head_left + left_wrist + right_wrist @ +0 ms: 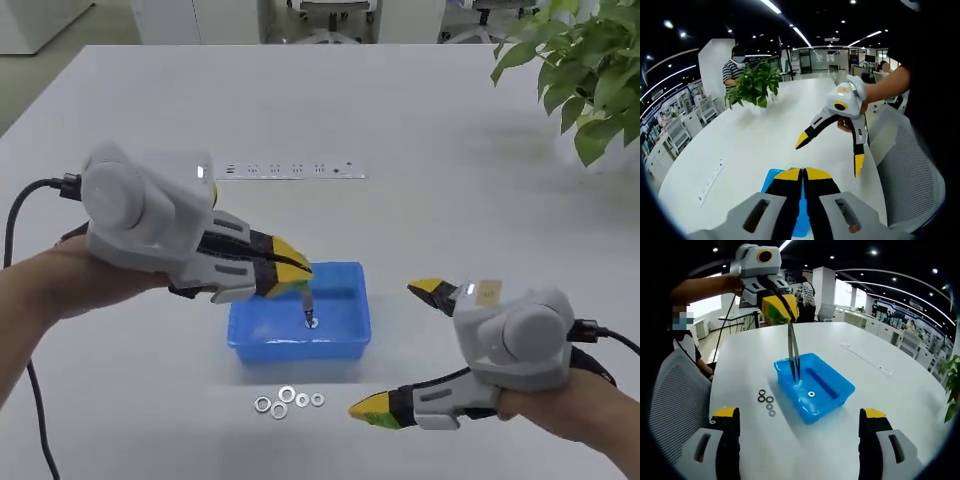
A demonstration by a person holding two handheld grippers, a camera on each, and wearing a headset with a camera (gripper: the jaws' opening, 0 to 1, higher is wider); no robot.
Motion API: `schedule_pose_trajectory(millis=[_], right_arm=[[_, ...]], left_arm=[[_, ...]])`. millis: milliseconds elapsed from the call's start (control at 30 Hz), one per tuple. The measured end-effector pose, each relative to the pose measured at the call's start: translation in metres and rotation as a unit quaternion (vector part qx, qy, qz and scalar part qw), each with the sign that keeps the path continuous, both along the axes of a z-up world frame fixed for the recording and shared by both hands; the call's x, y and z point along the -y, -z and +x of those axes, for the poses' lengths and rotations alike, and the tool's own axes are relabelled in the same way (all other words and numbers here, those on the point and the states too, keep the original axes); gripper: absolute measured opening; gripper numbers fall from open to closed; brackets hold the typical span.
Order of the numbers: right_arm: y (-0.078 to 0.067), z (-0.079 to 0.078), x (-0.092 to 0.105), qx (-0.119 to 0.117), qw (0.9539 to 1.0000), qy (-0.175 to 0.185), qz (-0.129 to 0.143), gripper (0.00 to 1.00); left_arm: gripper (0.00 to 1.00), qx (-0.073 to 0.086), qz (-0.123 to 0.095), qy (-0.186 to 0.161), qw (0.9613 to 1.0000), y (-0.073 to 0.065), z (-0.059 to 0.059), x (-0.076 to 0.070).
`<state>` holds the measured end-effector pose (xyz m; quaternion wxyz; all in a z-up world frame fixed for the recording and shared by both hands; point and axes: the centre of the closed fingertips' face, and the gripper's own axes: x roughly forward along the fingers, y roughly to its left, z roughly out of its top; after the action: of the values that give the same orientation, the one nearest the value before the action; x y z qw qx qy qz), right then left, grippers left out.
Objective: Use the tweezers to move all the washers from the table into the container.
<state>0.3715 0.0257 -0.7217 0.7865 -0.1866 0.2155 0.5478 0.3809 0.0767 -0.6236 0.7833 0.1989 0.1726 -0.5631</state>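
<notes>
Five washers on table, one in blue container. One tweezers: long axis near vertical (tips down, inside container), clamped by left gripper. Right gripper spread wide.

A leafy green plant stands at the white bench's far right corner (partly cropped). A socket strip lies mid-bench, and a grey mesh chair stands alongside.
</notes>
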Motion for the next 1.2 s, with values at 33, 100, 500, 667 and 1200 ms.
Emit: schedule_pose_trajectory(millis=[33,100,500,667,1200], right_arm=[[0.0,-0.001,0.0,-0.001,1.0,0.0,0.0,1.0],[0.001,-0.003,0.0,-0.002,1.0,-0.002,-0.001,1.0],[0.003,-0.015,0.007,-0.006,1.0,-0.007,-0.002,1.0],[0.003,-0.018,0.007,-0.009,0.9999,-0.01,-0.002,1.0],[0.007,-0.03,0.007,-0.015,0.9996,-0.024,0.004,0.96]], left_arm=[[0.05,0.002,0.001,0.001,1.0,-0.002,-0.001,0.001],[0.05,0.004,0.003,0.004,1.0,-0.004,-0.002,0.001],[0.05,-0.001,0.006,0.026,0.9996,-0.006,-0.019,0.012],[0.05,-0.002,0.01,0.034,0.9994,-0.002,-0.024,0.018],[0.05,-0.014,0.02,0.047,0.9986,0.021,-0.039,0.027]])
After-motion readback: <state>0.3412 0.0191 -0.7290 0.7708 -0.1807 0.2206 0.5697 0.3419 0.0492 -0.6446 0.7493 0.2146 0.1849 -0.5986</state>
